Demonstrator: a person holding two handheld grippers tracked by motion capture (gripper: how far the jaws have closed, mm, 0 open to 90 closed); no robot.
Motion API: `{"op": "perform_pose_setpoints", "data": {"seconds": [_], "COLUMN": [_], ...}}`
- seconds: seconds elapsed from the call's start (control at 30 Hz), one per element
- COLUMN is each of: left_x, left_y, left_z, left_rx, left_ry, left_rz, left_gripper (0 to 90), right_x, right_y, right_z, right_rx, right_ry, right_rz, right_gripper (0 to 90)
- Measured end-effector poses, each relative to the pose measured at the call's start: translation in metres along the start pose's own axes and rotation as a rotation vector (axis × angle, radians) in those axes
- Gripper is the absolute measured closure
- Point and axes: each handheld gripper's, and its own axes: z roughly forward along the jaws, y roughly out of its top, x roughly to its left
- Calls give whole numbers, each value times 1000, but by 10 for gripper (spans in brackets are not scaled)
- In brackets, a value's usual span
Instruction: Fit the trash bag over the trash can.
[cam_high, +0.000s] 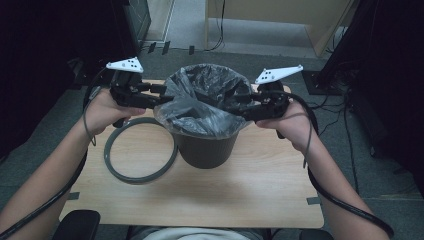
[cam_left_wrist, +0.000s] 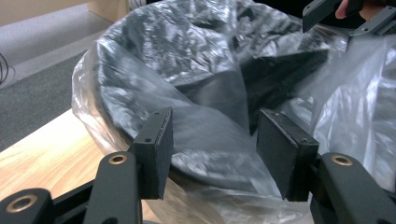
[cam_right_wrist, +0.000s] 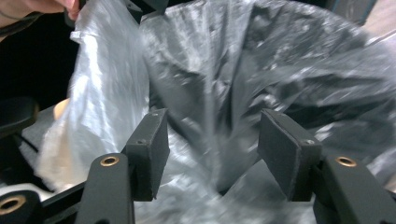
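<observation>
Both open grippers flank the bag-lined bin (cam_high: 206, 145) on the table (cam_high: 250, 195).

A lab or office: grey carpet (cam_high: 280, 62), floor cables (cam_high: 345, 107), dark equipment racks (cam_high: 135, 20) around a small wooden table (cam_high: 260, 190).

Glossy, crinkled clear plastic liner (cam_high: 200, 112) in matt dark bin (cam_high: 206, 150); pale wood-grain table (cam_high: 250, 190).

Dark bin (cam_high: 206, 147) stands mid-worktop (cam_high: 260, 195), lined with a clear bag (cam_high: 200, 112). Left gripper (cam_high: 167, 97) and right gripper (cam_high: 239, 107) meet opposite rim edges. Grey ring (cam_high: 122, 172) lies beside the bin.
</observation>
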Motion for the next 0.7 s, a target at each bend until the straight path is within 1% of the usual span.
{"op": "perform_pose_setpoints", "data": {"seconds": [0.1,0.13,0.2,0.27,0.33,0.4,0.5,0.57,0.6,0.67,0.7], "left_x": [-9,-14,-21,-29,-36,-41,-50,-53,-54,-53,-52], "left_y": [-4,-7,-14,-21,-28,-33,-38,-36,-35,-30,-27], "left_z": [-6,-9,-13,-17,-22,-25,-29,-30,-29,-27,-26], "left_rx": [4,-1,-16,-39,-56,-57,-63,-72,-74,-69,-64], "left_ry": [-12,-19,-17,-24,-17,-20,-21,-27,-23,-15,-4], "left_rz": [-10,-6,13,13,13,19,39,55,61,74,79], "left_gripper": [434,428,413,411,405,397,391,391,391,394,398], "right_x": [9,12,20,28,33,41,51,57,62,67,68], "right_y": [-8,-11,-17,-24,-30,-36,-41,-40,-38,-30,-27], "right_z": [-5,-8,-13,-18,-21,-25,-28,-29,-31,-33,-32], "right_rx": [-6,-11,-30,-56,-69,-87,-96,-100,-106,-116,-114], "right_ry": [7,5,4,-1,-8,-7,8,-15,-28,-36,-35], "right_rz": [-7,-10,-18,-24,-29,-33,-44,-82,-112,-144,-154], "right_gripper": [415,405,399,392,386,382,376,371,372,376,376]}}
